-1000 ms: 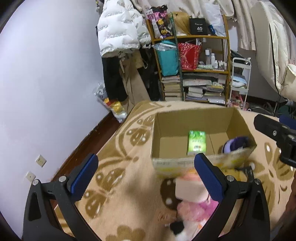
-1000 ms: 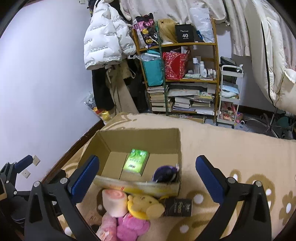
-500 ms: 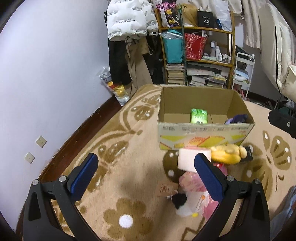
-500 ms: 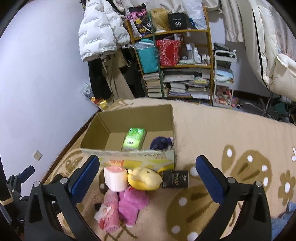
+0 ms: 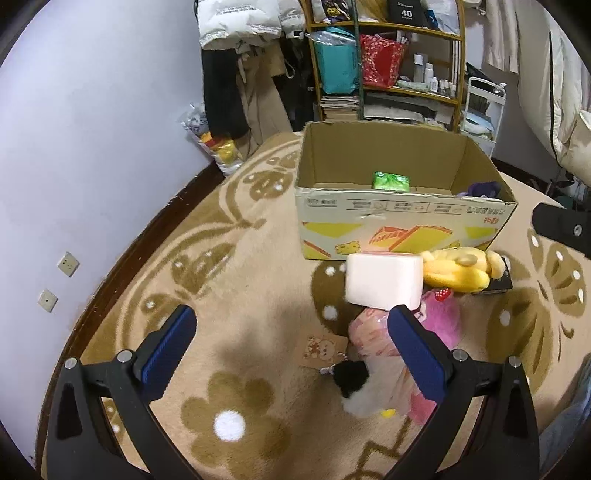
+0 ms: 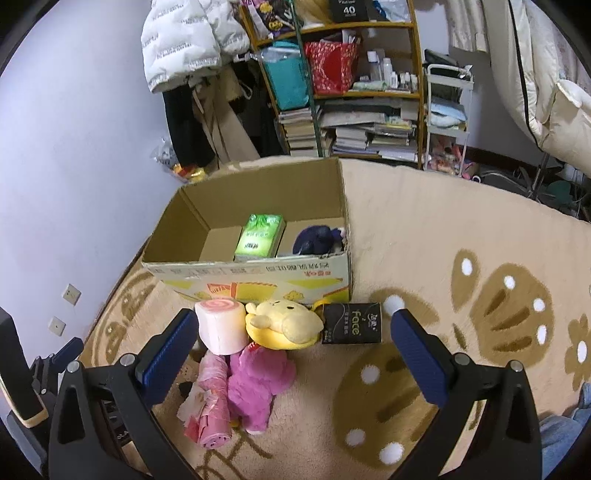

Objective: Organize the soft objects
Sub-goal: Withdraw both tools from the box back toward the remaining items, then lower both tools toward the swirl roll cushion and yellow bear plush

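Left wrist view
Left gripper (image 5: 290,334): jaws wide apart, nothing between them, above the carpet (image 5: 236,266).
Cardboard box (image 5: 402,236): open on top; the front wall has yellow pictures and a printed line I cannot read.
In the box: green tissue pack (image 5: 391,181) and a dark purple soft thing (image 5: 482,188), both mostly hidden by the front wall.
Before the box: white roll cushion (image 5: 384,280), yellow plush bear (image 5: 461,271), pink plush (image 5: 443,325) partly behind the right finger.
Shelf (image 5: 388,66): a black box (image 5: 404,13) with "40".

Right wrist view
Right gripper (image 6: 291,334): jaws wide apart, holding nothing.
Black tissue pack (image 6: 351,324): the word "Face" is readable; it lies just beside the bear.
Pink plastic bundle (image 6: 208,402): lies beside the pink plush; its content is not clear.
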`<state>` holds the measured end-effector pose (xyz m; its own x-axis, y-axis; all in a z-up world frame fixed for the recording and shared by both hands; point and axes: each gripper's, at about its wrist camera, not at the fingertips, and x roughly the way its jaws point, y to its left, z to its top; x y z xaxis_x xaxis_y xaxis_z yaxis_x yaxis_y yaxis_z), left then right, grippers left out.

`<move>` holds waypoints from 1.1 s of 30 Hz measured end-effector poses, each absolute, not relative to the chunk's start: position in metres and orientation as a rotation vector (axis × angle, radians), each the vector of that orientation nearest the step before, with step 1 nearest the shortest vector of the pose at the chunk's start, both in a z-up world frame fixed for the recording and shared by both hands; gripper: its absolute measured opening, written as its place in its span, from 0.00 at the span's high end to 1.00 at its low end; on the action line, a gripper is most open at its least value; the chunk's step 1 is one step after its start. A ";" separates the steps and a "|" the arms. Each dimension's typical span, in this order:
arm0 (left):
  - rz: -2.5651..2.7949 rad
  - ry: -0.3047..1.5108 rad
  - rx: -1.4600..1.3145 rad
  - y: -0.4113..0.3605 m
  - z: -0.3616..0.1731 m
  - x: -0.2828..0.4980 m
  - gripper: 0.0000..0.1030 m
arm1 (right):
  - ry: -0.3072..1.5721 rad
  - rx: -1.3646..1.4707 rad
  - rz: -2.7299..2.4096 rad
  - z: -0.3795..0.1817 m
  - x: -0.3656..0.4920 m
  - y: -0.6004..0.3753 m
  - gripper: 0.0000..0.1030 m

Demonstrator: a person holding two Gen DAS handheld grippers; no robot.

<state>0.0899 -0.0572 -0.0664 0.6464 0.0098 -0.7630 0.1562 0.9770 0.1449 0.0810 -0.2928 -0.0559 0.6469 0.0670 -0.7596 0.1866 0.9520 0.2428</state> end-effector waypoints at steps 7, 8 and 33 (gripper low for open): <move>-0.161 0.842 0.181 -0.070 -0.072 0.104 0.01 | 0.914 0.317 -0.068 -0.072 0.095 -0.291 0.00; -0.167 0.842 0.179 -0.072 -0.073 0.107 0.01 | 0.922 0.319 -0.070 -0.075 0.098 -0.291 0.00; -0.260 0.907 0.231 -0.115 -0.124 0.148 0.01 | 1.050 0.381 -0.114 -0.125 0.145 -0.304 0.00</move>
<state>0.1484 -0.1154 -0.1239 0.5892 -0.1241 -0.7984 0.3173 0.9443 0.0875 0.1452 -0.3038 -0.1248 0.4985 0.0888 -0.8623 0.2711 0.9289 0.2524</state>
